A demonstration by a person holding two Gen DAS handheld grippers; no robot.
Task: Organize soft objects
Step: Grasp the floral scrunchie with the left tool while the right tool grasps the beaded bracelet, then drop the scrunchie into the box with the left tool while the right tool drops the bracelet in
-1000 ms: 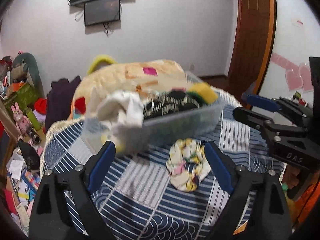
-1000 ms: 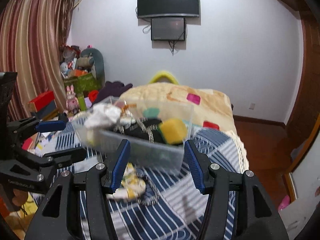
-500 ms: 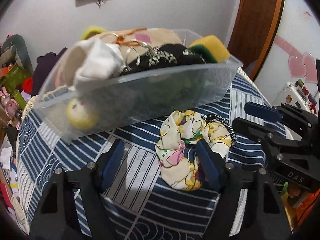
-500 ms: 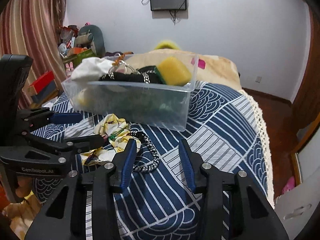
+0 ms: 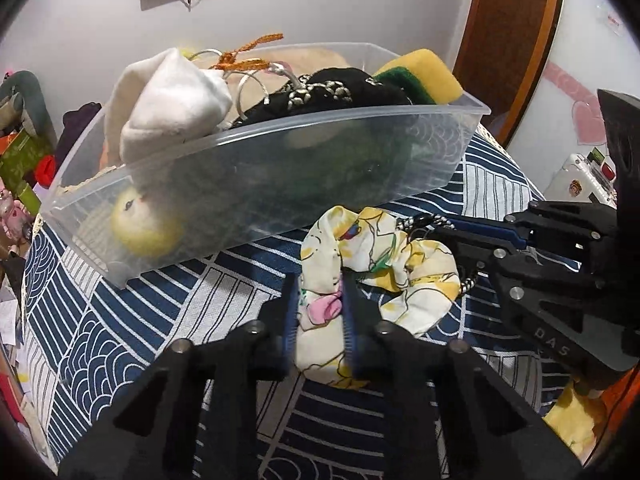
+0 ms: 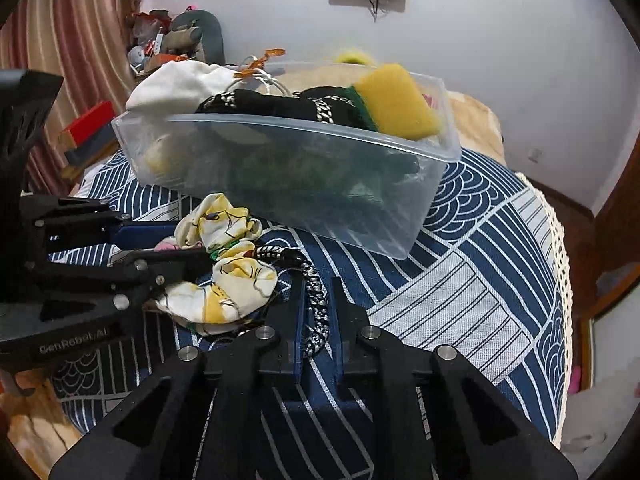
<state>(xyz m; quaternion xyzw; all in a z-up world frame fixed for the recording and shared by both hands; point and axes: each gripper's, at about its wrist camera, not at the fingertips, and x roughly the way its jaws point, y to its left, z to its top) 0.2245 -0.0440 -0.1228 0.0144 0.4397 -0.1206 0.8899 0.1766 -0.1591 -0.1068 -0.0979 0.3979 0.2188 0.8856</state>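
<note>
A yellow floral scrunchie (image 5: 372, 260) lies on the blue patterned cloth just in front of a clear plastic bin (image 5: 280, 184). My left gripper (image 5: 320, 304) is shut on the scrunchie's near part. A black-and-white braided hair band (image 6: 316, 300) lies beside the scrunchie (image 6: 228, 272), and my right gripper (image 6: 316, 312) is shut on it. The bin (image 6: 320, 184) holds a white cloth (image 5: 168, 104), a black patterned item (image 5: 340, 88), a yellow-green sponge (image 6: 396, 100) and a yellow plush ball (image 5: 140, 224).
The blue cloth (image 6: 480, 240) covers a round table with a lace edge at the right. Behind it are a beige blanket, toys and boxes at the left, a wall screen and a wooden door (image 5: 512, 40).
Both grippers have moved down and forward toward the table. The left one has shut on the scrunchie and the right one on the braided band.
</note>
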